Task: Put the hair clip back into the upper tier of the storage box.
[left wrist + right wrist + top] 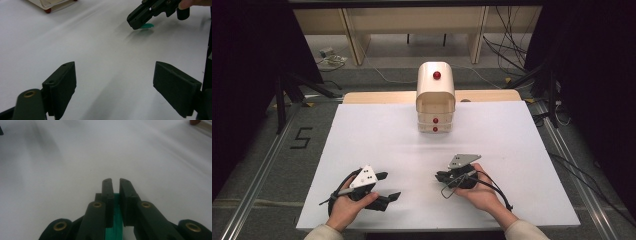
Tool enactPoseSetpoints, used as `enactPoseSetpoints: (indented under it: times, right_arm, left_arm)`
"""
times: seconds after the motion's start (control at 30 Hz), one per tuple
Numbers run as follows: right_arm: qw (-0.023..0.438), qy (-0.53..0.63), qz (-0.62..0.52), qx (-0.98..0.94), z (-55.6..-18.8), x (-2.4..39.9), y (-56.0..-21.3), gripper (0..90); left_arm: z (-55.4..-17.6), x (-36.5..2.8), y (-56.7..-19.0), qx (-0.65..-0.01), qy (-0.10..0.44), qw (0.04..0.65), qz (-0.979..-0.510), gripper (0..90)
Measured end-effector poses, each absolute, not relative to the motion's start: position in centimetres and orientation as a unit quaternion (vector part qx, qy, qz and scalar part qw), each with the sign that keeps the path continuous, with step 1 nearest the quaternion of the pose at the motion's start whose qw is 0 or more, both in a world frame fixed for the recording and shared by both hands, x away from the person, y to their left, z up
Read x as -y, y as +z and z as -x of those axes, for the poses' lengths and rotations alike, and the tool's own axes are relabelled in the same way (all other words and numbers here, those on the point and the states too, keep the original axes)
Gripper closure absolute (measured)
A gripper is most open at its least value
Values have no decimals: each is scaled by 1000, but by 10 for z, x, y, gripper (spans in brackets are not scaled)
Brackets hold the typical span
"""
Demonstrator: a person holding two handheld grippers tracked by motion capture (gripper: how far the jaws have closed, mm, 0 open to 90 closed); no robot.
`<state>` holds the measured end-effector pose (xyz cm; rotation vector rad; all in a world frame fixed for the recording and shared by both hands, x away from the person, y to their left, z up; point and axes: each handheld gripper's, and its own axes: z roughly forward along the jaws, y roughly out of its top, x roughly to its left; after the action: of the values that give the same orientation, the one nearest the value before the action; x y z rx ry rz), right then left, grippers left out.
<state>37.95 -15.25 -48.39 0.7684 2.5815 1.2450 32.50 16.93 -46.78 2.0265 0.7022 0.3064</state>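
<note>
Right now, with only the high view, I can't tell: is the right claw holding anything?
Observer: Yes. In the right gripper view, the right claw is shut on a thin green piece.
Operator: And the other one?
Observer: The left claw is open; the left gripper view has just white tabletop between its jaws.
Operator: Does the piece stick out?
Observer: Yes. In the left gripper view, a rounded green edge pokes out at the right claw's tip.

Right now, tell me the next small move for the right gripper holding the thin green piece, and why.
Probably lift it a little off the white table. The right gripper looks shut on the thin green piece, low over the surface, and the cream plastic drawer cabinet stands farther back.
</note>
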Motion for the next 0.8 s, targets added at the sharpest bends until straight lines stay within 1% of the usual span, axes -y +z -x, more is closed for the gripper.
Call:
enactPoseSetpoints:
  times: [0.8]
  right_arm:
    - [113,450,-271,-844,-382,162,-464,835]
  left_arm:
    - [-325,-169,-468,-296,126,474,-820,176]
